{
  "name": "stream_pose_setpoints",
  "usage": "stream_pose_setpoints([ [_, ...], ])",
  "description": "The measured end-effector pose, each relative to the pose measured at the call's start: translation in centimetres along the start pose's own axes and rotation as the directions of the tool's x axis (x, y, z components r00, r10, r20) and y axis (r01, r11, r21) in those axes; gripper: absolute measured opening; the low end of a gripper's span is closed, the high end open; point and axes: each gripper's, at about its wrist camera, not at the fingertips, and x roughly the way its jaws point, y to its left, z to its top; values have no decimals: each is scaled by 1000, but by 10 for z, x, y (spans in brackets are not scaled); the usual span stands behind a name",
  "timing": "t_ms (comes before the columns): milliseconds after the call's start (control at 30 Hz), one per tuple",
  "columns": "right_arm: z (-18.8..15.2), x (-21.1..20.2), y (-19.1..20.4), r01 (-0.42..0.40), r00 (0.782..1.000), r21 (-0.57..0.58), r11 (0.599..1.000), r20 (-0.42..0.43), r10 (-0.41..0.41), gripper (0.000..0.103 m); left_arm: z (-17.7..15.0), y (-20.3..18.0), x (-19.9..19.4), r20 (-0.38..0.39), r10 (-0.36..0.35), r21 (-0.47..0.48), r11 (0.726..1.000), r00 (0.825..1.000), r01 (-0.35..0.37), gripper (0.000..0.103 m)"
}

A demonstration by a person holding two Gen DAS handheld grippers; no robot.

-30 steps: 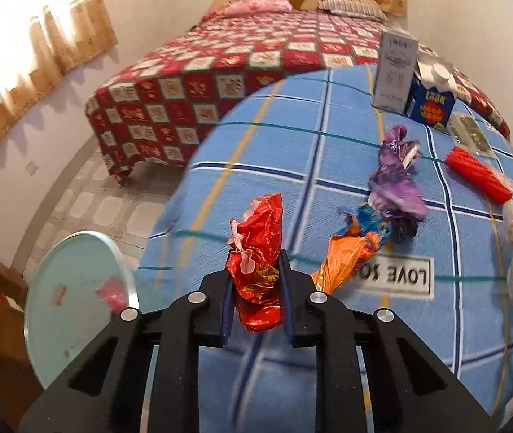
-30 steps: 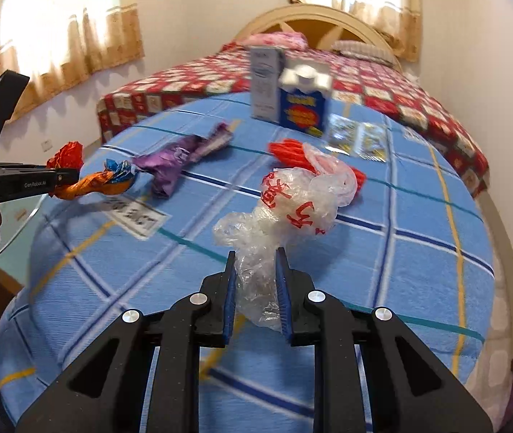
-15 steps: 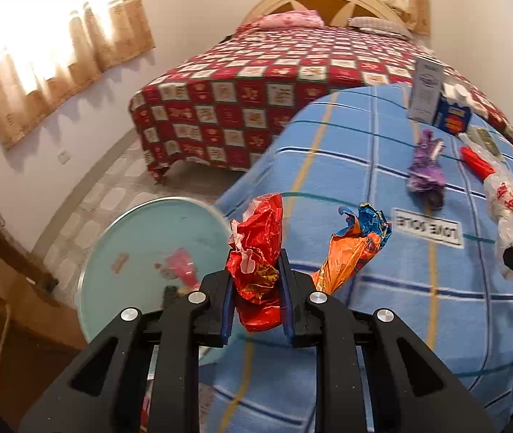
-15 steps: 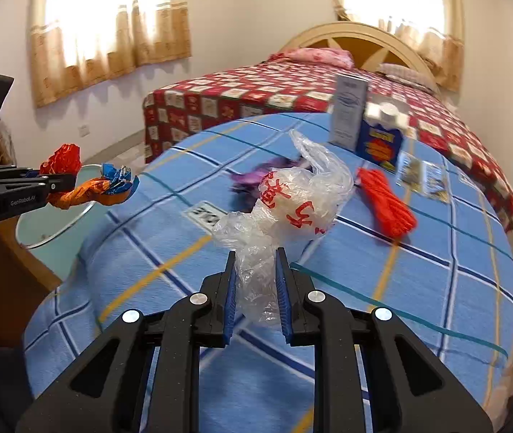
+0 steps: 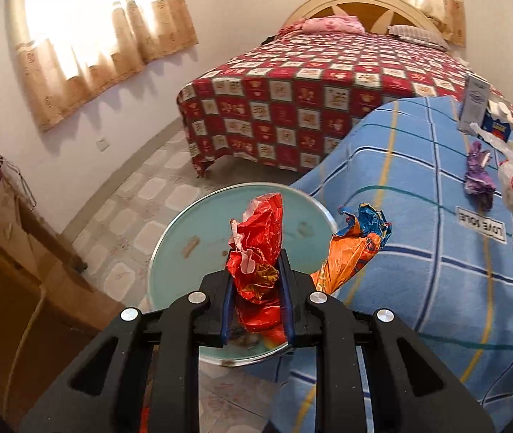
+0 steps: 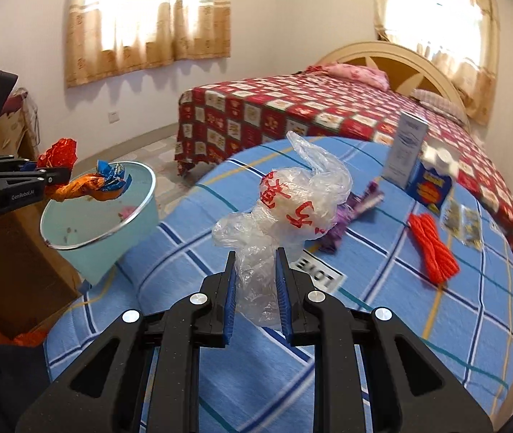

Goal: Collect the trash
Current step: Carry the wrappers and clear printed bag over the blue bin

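Observation:
My left gripper is shut on crumpled snack wrappers: a red foil wrapper stands between the pads and an orange and blue wrapper sticks out to the right. It hangs over the pale blue trash bin; from the right wrist view the left gripper is over the bin's rim. My right gripper is shut on a clear plastic bag with red print, held above the blue checked blanket.
On the blanket lie a purple wrapper, a red mesh bundle, flat sachets, a white carton and a blue box. A bed with a red checked cover stands behind. A brown cabinet is left of the bin.
Both grippers have swung left with their loads. The left gripper went from above the blanket to over the bin. The right one came toward the blanket's left side, still holding the bag.

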Motion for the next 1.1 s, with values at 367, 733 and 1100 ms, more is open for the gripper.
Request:
stream_pose_setpoints([
  [367,31,23,34,-57,998,-76,995,-4,57,20,-8,32,2,-5,61,-39,997,998,-61,21],
  [733,60,45,63,-84,996,-121,989,-7,84,20,-9,56,-1,4,104,-73,992,995,-104,21],
  [1100,78,63,87,-111,994,-155,982,-26,108,20,-11,74,5,-9,138,-101,985,990,-138,21],
])
